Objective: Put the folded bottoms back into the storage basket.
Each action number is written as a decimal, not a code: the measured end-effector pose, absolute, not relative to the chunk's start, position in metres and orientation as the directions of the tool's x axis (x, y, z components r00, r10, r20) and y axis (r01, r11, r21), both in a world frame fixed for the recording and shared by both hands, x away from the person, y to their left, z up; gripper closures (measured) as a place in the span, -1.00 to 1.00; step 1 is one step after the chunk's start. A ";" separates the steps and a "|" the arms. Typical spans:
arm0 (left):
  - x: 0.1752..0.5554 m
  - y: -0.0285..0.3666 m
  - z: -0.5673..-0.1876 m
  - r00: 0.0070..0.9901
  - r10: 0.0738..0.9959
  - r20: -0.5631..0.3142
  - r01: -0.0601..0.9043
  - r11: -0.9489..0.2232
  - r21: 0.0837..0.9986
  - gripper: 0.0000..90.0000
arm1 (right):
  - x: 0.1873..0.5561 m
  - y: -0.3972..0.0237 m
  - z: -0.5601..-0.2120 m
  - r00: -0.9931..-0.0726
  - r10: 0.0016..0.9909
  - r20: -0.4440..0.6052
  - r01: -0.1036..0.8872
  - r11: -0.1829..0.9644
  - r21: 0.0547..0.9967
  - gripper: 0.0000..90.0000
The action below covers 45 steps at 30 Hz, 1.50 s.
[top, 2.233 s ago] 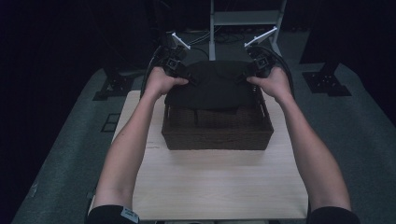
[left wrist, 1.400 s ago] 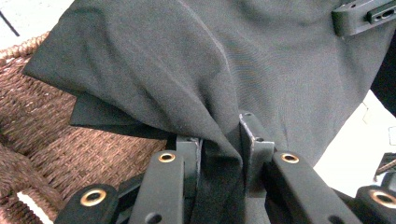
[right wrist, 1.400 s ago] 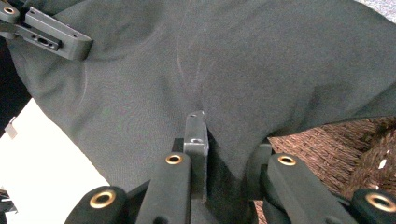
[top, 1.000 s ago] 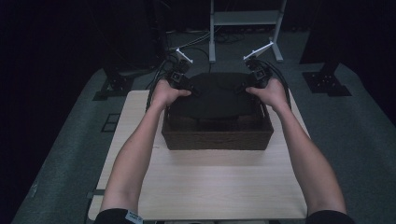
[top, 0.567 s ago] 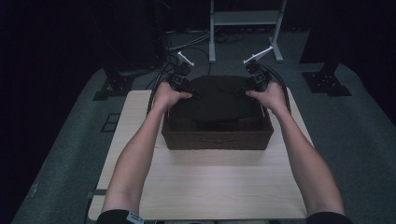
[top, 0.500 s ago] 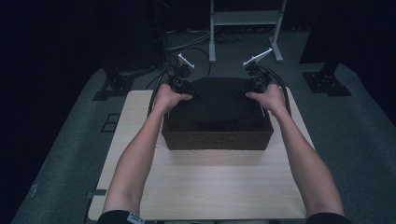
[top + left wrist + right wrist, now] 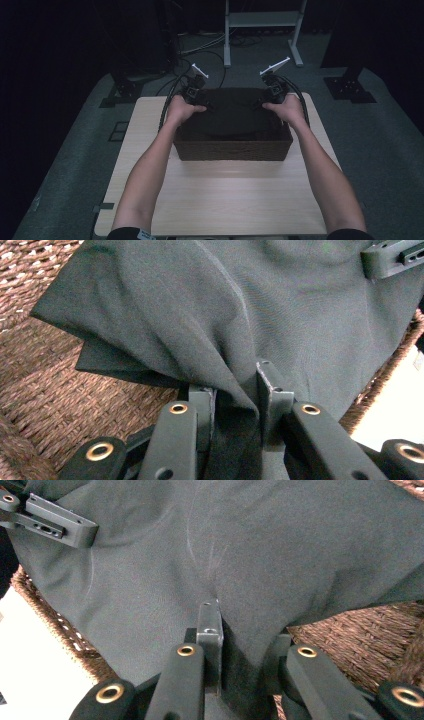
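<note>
On the pale table, frame centre, my left gripper and right gripper pinch the dark cloth — nearly settled in the wicker basket, release pending.

Dark charcoal cloth, plain woven fabric, folded into a flat bundle and lying in the top of the brown wicker basket, spanning nearly the full opening with a slight sag at the near edge. Its two far ends are bunched into creases where the left claw and right claw are clamped on it. Basket is rectangular, upright, at the far middle of the light wood counter.
</note>
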<state>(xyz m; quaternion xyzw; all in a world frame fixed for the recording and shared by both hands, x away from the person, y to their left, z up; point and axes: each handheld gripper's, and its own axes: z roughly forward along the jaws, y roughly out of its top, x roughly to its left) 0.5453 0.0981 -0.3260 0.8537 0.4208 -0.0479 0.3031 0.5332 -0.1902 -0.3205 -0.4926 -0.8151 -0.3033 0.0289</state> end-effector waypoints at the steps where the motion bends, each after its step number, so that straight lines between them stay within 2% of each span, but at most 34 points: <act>1: 0.545 0.098 -0.326 0.641 0.689 -0.337 0.747 -0.462 0.477 0.62 | 0.533 -0.190 -0.320 -0.513 0.786 0.346 0.821 0.331 0.466 0.69; 45: 0.549 0.094 -0.368 0.607 0.715 -0.348 0.779 -0.446 0.442 0.61 | 0.541 -0.189 -0.359 -0.468 0.808 0.358 0.861 0.325 0.391 0.69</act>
